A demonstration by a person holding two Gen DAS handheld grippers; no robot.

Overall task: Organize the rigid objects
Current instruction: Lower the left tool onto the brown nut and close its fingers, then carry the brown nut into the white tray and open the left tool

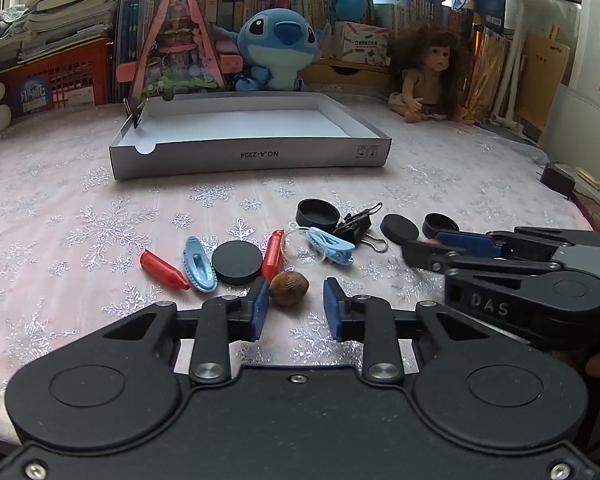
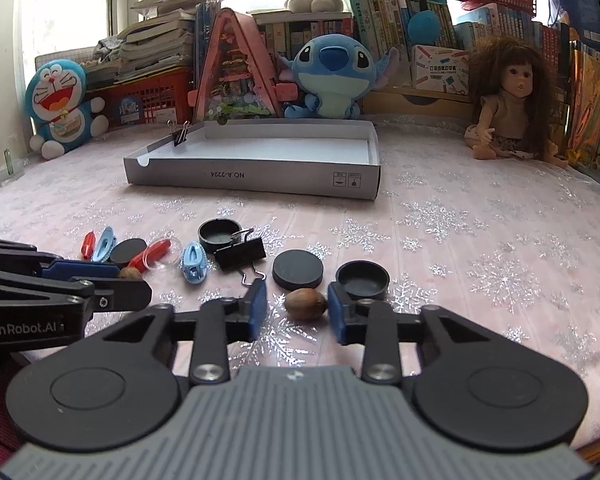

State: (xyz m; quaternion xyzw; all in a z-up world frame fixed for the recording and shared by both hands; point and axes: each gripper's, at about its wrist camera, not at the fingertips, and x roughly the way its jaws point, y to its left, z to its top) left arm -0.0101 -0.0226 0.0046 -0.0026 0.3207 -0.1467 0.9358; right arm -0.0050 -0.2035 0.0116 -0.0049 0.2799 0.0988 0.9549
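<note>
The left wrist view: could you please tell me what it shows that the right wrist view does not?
Only the left wrist view shows the black box at the table's right edge. Only the right wrist view shows the Doraemon plush whole and the window. Both share the grey tray, Stitch plush, doll, and two walnuts, one before each open gripper: left, right.

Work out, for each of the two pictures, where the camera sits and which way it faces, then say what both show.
Left wrist: sits on the left gripper, low over the tablecloth, facing the grey box; a walnut lies between its open blue-padded fingers, and the right gripper reaches in from the right.
Right wrist: sits on the right gripper, facing the same box, open around another walnut; the left gripper shows at left.
Shared: box, Stitch plush, doll, black caps, clips.
</note>
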